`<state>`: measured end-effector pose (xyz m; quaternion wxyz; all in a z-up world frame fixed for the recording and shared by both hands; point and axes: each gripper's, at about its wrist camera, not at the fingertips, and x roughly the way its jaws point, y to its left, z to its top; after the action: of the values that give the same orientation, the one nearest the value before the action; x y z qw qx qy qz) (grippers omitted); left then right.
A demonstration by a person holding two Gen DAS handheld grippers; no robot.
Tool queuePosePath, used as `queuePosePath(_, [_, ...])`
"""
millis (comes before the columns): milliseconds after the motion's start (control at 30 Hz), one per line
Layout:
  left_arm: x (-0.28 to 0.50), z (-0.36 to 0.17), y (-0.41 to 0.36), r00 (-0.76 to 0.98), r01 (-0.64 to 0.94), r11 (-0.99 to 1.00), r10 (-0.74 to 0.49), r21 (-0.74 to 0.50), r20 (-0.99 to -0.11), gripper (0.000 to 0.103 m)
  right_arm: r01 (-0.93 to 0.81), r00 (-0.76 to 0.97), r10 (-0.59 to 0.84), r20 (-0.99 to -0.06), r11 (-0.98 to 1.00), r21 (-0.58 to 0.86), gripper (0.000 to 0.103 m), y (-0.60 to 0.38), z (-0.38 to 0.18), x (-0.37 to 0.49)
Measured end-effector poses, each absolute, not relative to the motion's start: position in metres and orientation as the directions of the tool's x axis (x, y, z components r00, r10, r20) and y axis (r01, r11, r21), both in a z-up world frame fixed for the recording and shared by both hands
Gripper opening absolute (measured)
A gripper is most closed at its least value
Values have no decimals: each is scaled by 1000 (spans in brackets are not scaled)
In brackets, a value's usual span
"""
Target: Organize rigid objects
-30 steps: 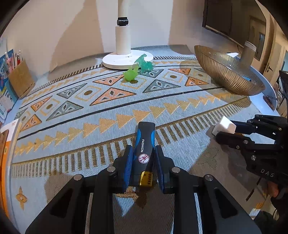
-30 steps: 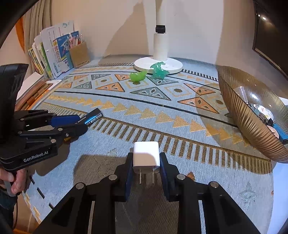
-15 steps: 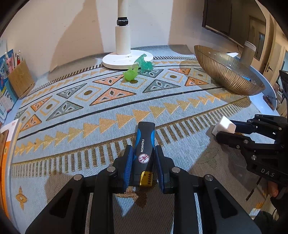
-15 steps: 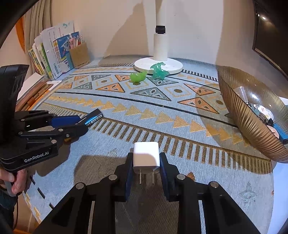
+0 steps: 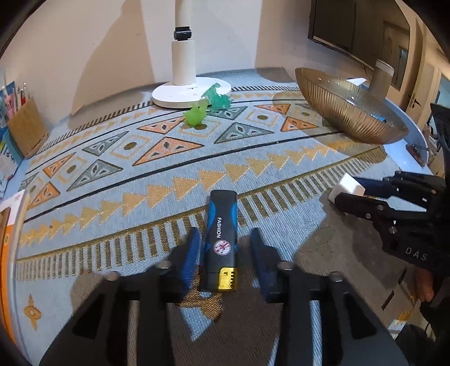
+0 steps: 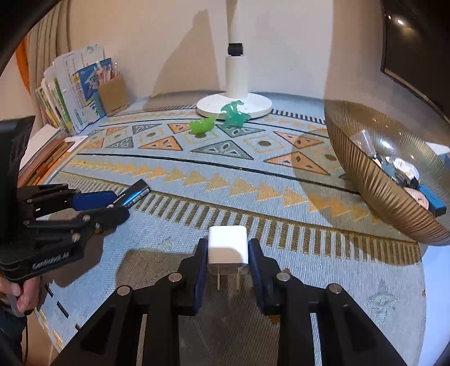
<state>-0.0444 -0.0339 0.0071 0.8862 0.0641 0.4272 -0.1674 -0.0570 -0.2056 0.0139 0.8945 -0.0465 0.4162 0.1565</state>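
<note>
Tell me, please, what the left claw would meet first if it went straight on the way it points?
Likely the black-and-blue lighter lying between its opened jaws, then the patterned blue rug beneath, since it points downward.

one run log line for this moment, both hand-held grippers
left hand-held gripper: jaws just opening, off lighter | right hand-held gripper: jaws just opening, charger between | bowl: not reached

white fan base point(image 5: 191, 94), patterned rug point(image 5: 118, 180), wall screen point(image 5: 334, 24), books point(image 6: 67, 93) at the wall
</note>
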Motion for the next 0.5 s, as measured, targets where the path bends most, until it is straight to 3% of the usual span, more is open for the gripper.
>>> queuePosePath(67, [-44,7,-39,586,349,937,-217,2,-781,42,-317,589,247,-770,946,61,49,-207,12,-55])
queuePosePath(133, [-42,7,-40,584,347,938,-216,0,-783,42,-332,579,262,-772,941,70,49,-206,12,-55])
queuePosePath(200, [-41,7,-40,585,337,941,-218,-10,-781,30,-346,578,258,-774,937,54,42,-202,11,-57])
queuePosePath(233, [-42,8,-42,589,337,941,-215,-5,-779,24,-353,578,258,-774,934,48,27,-200,11,-57])
queuePosePath(267, [-43,9,-43,586,338,941,-224,-16,-779,20,-361,578,263,-772,931,48,26,-199,11,-59])
queuePosePath(500, [-60,50,-60,663,380,924,-304,-42,-684,20,-312,658,309,-687,942,125,26,-238,49,-75])
